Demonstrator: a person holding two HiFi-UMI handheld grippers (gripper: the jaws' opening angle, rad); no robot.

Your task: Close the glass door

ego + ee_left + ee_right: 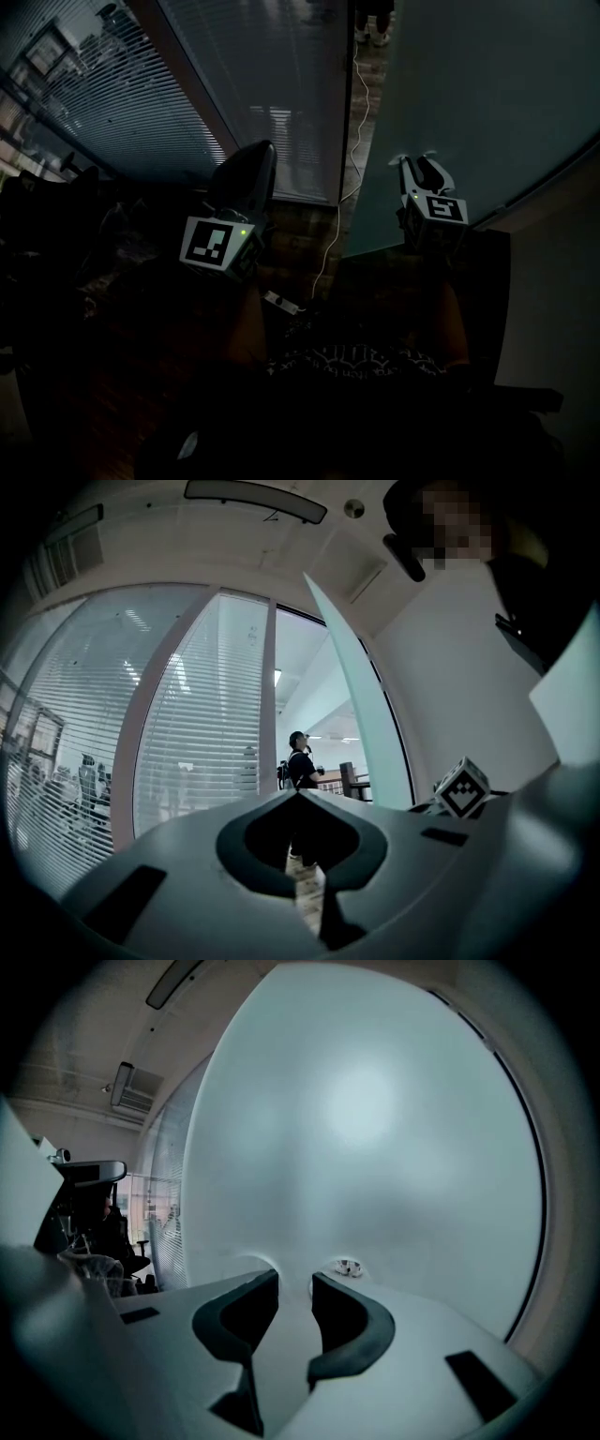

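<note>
The frosted glass door [469, 94] stands ajar on the right; its pale face fills the right gripper view [375, 1147], and its leading edge shows as a teal strip [361, 714] in the left gripper view. My right gripper [415, 159] is raised against the door's face, jaws a little open with nothing between them [295, 1283]. My left gripper [265, 150] is held up left of the door's edge, before the gap, with its tips shut together [298, 797] and empty.
Glass walls with blinds [234, 84] run along the left. A person [300, 766] stands beyond the doorway; their shoes [373, 36] show at the top. A white cable [337, 216] runs over the floor to a power strip [281, 302]. An office chair [84, 1204] stands at the left.
</note>
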